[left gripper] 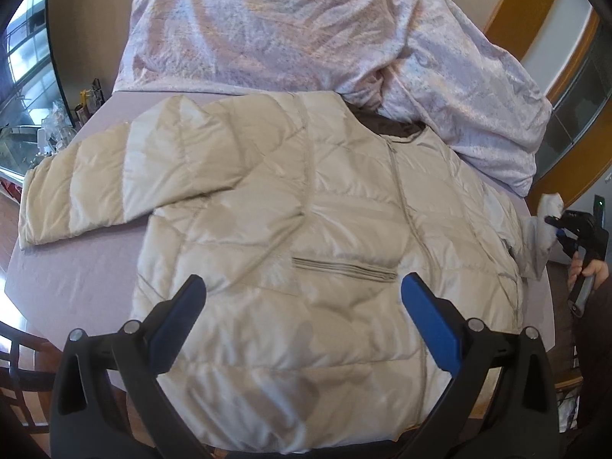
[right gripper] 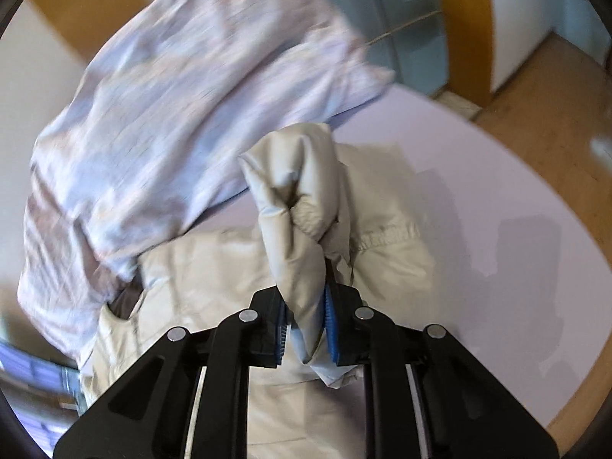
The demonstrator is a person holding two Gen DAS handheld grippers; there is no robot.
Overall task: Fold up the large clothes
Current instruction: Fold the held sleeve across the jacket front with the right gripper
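The left wrist view alone shows the whole beige quilted puffer jacket [left gripper: 306, 237] lying flat on the round lilac tabletop [left gripper: 76, 267], one sleeve spread left, the left claw [left gripper: 302, 288] apart above it. The right wrist view shows the right claw [right gripper: 306, 334] clamped on the jacket's cuff [right gripper: 298, 199]. A crumpled pale lilac blanket [left gripper: 306, 30] crowds the collar.

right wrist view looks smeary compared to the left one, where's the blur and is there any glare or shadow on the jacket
Right wrist view: the lilac blanket and background streak with motion blur, while the sleeve pinched in the right gripper stays sharp. Left wrist view: mostly crisp, the jacket shows shiny patches and soft grey shadows near the left gripper; fisheye bends the table edge.
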